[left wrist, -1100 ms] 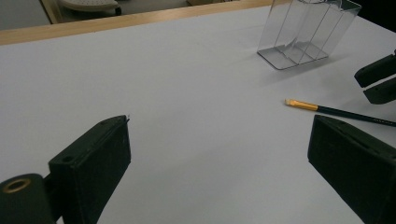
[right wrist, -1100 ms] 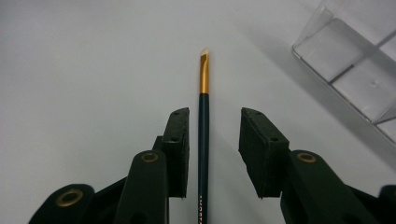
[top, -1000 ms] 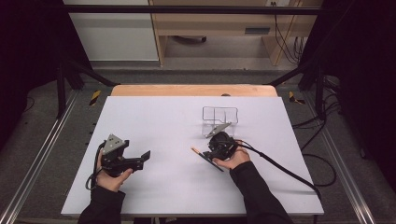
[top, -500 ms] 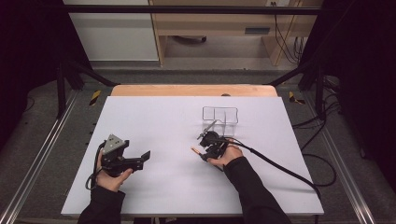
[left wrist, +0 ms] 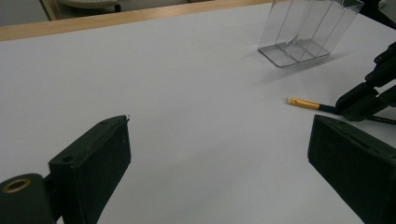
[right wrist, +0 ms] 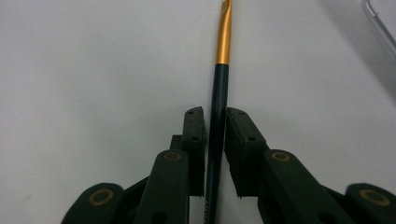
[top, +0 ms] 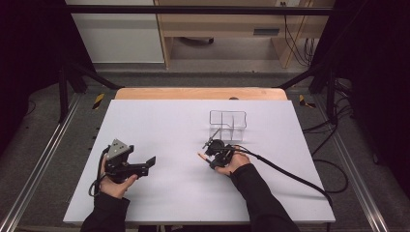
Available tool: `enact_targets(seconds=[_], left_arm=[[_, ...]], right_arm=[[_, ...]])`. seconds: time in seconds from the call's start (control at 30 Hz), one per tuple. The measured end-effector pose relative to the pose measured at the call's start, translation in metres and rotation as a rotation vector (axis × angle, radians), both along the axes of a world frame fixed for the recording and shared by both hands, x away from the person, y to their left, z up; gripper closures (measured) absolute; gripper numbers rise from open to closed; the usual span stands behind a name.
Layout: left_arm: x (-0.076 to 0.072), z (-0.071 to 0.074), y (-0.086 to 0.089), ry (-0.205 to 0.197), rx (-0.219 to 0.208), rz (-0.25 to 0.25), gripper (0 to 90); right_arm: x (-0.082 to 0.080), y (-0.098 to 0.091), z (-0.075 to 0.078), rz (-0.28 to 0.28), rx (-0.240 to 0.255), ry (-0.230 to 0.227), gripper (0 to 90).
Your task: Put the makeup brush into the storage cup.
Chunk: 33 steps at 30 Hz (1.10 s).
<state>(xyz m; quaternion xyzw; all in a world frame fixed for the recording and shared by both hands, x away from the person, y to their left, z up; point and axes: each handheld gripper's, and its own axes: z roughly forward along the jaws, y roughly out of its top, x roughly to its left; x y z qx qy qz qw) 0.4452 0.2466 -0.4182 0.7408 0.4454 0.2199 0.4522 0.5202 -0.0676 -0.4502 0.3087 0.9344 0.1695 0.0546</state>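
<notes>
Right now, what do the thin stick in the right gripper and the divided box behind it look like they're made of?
The makeup brush: dark glossy handle, probably lacquered wood or plastic; its gold sleeve reflects light like polished metal, possibly metallised plastic. The right gripper has just been closing, pads around the handle. The organiser box: clear hard plastic, likely acrylic, since the table shows through its walls and dividers.

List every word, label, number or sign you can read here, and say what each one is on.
None can be read.
The brush between the right tongs has tiny pale print low on its dark handle: too small and blurred to read.
The clear plastic organizer shows no lettering.
</notes>
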Motion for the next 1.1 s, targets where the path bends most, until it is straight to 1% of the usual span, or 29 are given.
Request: enact_targets(seconds=[0.1,0.37,0.4,0.5,0.53,0.7,0.77,0.87,0.93,1.03,1.1], left_arm=[[0.000,0.000,0.000,0.000,-0.001,0.000,5.1],[0.000,0.000,0.000,0.002,-0.001,0.000,5.3],[0.000,0.000,0.000,0.003,-0.001,0.001,5.2],[0.000,0.000,0.001,0.003,-0.002,0.001,5.3],[0.000,0.000,0.001,0.002,-0.003,0.002,5.3],[0.000,0.000,0.001,0.001,-0.007,0.003,5.3],[0.000,0.001,0.001,-0.001,-0.012,0.003,5.3],[-0.001,0.002,0.001,-0.005,-0.019,0.003,5.6],[-0.002,0.002,0.001,-0.005,-0.024,0.005,5.6],[-0.003,0.003,0.001,-0.010,-0.030,0.004,5.7],[-0.004,0.005,0.000,-0.016,-0.034,0.001,5.8]], right_arm=[[0.000,0.000,0.000,-0.004,0.001,0.005,83.4],[0.000,0.000,0.000,-0.007,0.006,0.004,83.9],[0.000,0.000,0.000,-0.015,0.005,0.008,84.0],[-0.001,0.000,0.001,-0.006,0.009,-0.007,84.0],[-0.002,-0.001,0.003,0.000,0.017,-0.020,84.0],[-0.006,-0.004,0.016,-0.004,0.075,-0.042,84.0],[-0.008,-0.007,0.023,-0.007,0.098,-0.057,84.0],[-0.011,-0.010,0.031,0.002,0.130,-0.087,84.1],[-0.014,-0.012,0.035,0.001,0.157,-0.102,84.1],[-0.016,-0.014,0.041,0.016,0.189,-0.122,84.0],[-0.017,-0.016,0.044,0.017,0.202,-0.132,84.0]])
